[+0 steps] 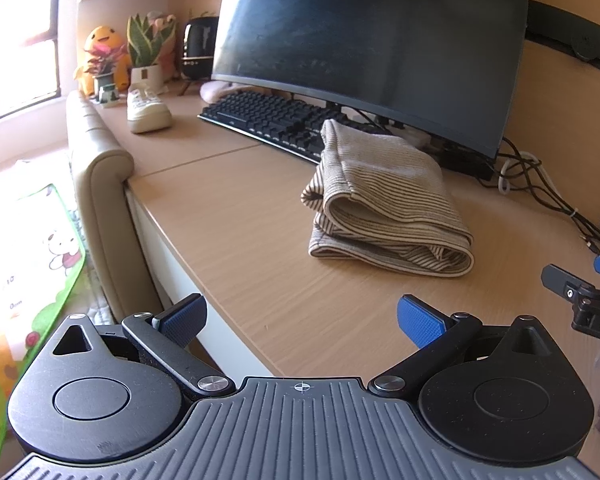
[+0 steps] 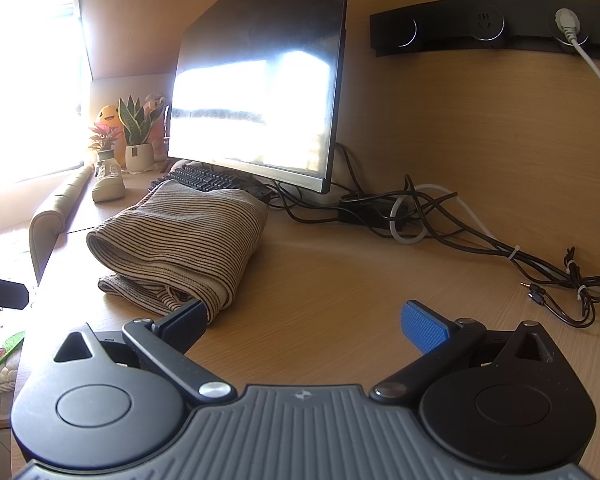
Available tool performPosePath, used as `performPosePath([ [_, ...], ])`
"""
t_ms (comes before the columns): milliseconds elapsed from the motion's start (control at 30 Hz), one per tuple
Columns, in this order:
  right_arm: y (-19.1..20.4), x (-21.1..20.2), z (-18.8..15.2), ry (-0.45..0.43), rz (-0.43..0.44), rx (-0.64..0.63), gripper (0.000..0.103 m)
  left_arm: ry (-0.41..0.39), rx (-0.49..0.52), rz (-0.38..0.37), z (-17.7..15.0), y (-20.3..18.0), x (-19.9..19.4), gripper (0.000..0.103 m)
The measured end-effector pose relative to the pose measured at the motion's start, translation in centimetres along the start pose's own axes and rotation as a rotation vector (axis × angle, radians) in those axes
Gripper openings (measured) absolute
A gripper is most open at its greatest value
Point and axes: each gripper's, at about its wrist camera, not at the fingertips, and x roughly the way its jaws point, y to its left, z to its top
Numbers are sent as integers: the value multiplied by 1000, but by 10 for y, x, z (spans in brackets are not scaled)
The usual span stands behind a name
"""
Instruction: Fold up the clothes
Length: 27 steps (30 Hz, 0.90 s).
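A beige striped garment [image 1: 384, 200] lies folded into a compact bundle on the wooden desk [image 1: 240, 216], in front of the keyboard. My left gripper [image 1: 300, 322] hovers open over the desk's front edge, well short of the bundle, with nothing between its blue pads. The right gripper's tip [image 1: 580, 292] shows at the far right of the left wrist view. In the right wrist view the same garment [image 2: 180, 236] sits to the left, and my right gripper [image 2: 306, 326] stands open and empty, its left finger just in front of the bundle's near corner.
A large monitor [image 1: 372, 48] and black keyboard [image 1: 272, 120] stand behind the garment. A white shoe [image 1: 146, 110], potted plants [image 1: 144, 48] and a plush toy sit at the back left. Tangled cables [image 2: 440, 224] lie at the right. A padded headboard [image 1: 100, 184] borders the desk's left.
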Motion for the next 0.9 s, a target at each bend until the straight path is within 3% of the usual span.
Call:
performPosePath([
  [900, -2, 1, 0, 4, 0, 12, 103, 5, 10, 11, -1, -1, 2, 103],
])
